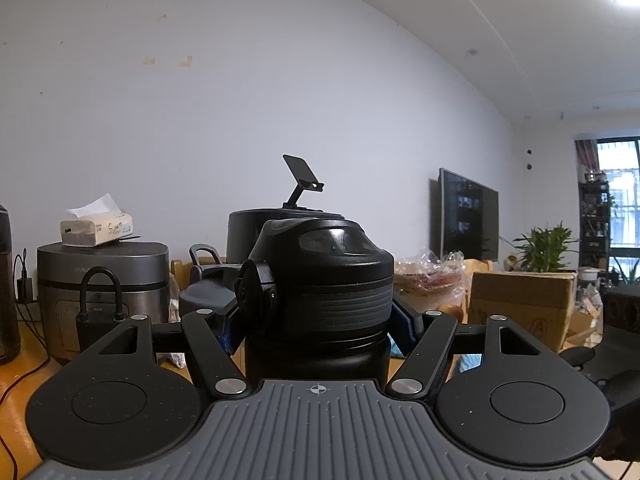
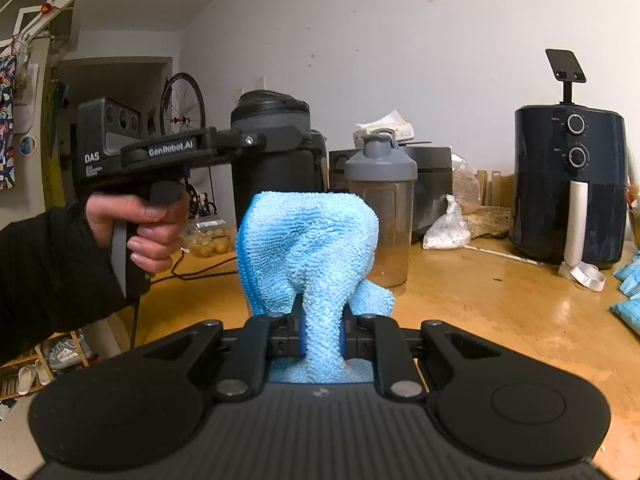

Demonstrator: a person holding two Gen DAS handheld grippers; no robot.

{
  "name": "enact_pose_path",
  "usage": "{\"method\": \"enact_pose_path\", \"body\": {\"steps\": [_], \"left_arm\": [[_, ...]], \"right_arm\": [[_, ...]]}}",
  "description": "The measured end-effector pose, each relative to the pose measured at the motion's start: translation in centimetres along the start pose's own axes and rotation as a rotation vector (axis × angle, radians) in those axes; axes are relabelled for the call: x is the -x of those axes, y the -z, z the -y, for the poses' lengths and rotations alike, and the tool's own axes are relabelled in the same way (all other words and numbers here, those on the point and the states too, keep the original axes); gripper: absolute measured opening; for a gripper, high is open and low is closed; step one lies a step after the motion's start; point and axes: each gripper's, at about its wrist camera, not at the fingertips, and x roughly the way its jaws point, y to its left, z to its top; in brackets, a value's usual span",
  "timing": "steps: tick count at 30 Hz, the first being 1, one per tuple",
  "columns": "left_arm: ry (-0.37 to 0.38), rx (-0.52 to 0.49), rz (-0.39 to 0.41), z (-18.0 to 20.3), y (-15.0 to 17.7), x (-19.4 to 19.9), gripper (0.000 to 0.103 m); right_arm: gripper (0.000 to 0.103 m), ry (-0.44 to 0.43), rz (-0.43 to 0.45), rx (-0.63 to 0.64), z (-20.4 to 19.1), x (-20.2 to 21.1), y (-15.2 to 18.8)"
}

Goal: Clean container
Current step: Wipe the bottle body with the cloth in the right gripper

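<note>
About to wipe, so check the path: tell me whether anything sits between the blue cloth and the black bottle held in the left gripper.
Nothing visible blocks it. The blue cloth, clamped in the right gripper, faces the black bottle held by the left gripper. The shaker bottle stands off to the right on the table.

Inspected wooden bench (image 2: 480, 300), glossy and yellow-brown. Found standing on it: dark air fryer (image 2: 570, 184) at right, grey-lidded shaker bottle (image 2: 380, 208) near centre, knotted white bag (image 2: 447, 230) between them, blue packets (image 2: 628, 292) at right edge, black cable (image 2: 200, 272) at left.
</note>
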Motion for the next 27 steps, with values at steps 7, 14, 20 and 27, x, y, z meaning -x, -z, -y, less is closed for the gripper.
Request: {"method": "enact_pose_path", "body": {"steps": [7, 14, 20, 27], "left_arm": [[-0.001, 0.004, -0.002, 0.0, -0.1, 0.1, 0.068], [-0.001, 0.003, -0.009, 0.0, -0.2, 0.0, 0.068], [-0.002, 0.003, -0.013, 0.0, -0.2, 0.0, 0.068], [-0.002, 0.002, -0.015, 0.0, -0.2, 0.0, 0.068]], "right_arm": [[0.008, -0.019, 0.015, 0.02, -0.6, -1.2, -1.3], [0.008, -0.03, 0.019, 0.032, -1.0, -2.6, -2.3], [0.008, -0.033, 0.007, 0.048, -1.2, -4.1, -2.8], [0.008, -0.027, 0.013, 0.042, -1.3, -5.3, -3.2]]}}
